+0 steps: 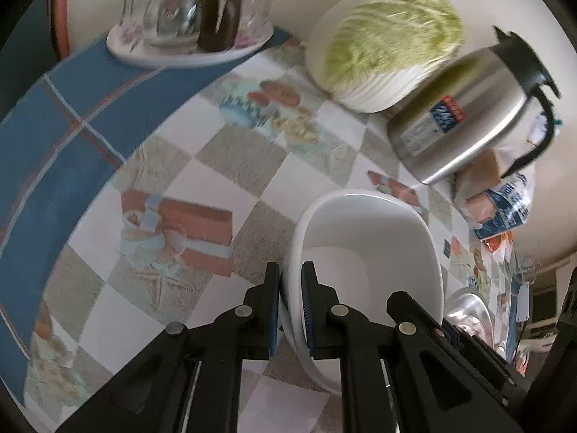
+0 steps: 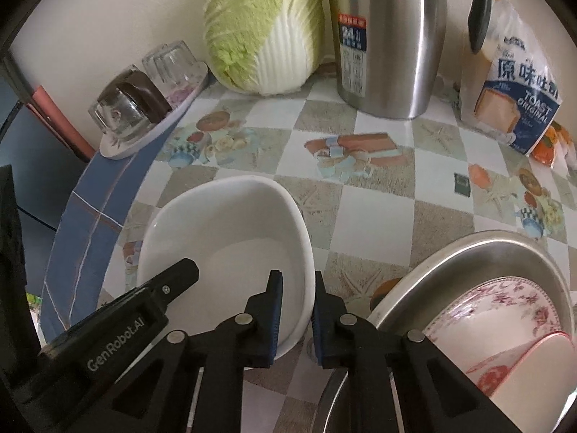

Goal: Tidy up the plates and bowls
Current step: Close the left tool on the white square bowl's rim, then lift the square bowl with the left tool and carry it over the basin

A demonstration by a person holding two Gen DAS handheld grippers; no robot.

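Observation:
A white squarish bowl (image 1: 368,238) sits on the patterned tablecloth. My left gripper (image 1: 290,288) is shut on its left rim, one finger inside and one outside. In the right wrist view the same white bowl (image 2: 230,231) is held at its right rim by my right gripper (image 2: 297,288), one finger inside and one outside. A metal basin (image 2: 479,256) at the lower right holds a floral bowl (image 2: 505,310) and a red-rimmed dish (image 2: 523,368). The left gripper's body shows at the lower left of the right wrist view.
A napa cabbage (image 2: 259,25), a steel thermos jug (image 2: 386,36) and a bag of toast (image 2: 515,93) stand along the back wall. A plate with upturned glasses (image 2: 144,101) sits at the table's left edge. The table's blue border (image 1: 54,137) curves down the left.

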